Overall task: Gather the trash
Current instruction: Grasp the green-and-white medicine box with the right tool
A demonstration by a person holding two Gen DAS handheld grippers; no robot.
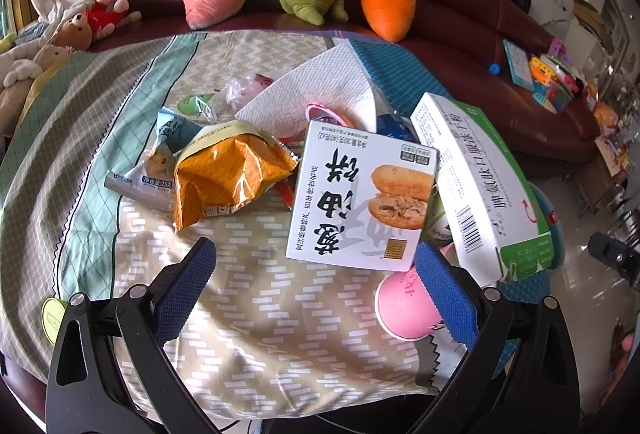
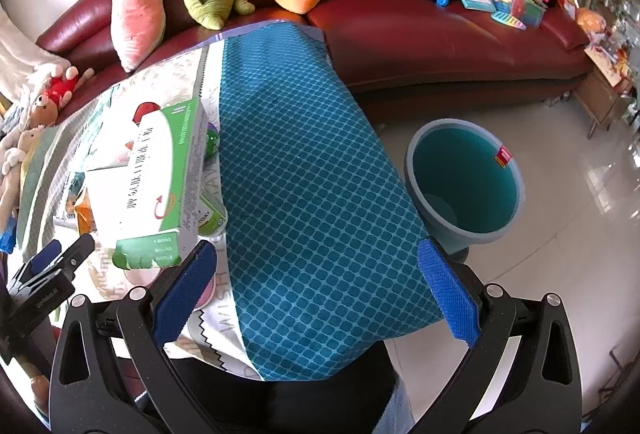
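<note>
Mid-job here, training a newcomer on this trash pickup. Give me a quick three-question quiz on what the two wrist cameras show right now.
1. True or false: the left gripper is shut on the orange snack bag.
2. Where does the bin stand: A on the table, B on the floor, C on the sofa?
3. What colour is the paper cup on its side by the left gripper?

Key: 1 false, both grippers, including the right gripper, are open and empty; 2 B; 3 pink.

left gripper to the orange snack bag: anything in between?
Nothing visible. The left gripper is open over bare tablecloth, and the orange snack bag lies just ahead. The burger-picture box sits to the right, off that line.
</note>
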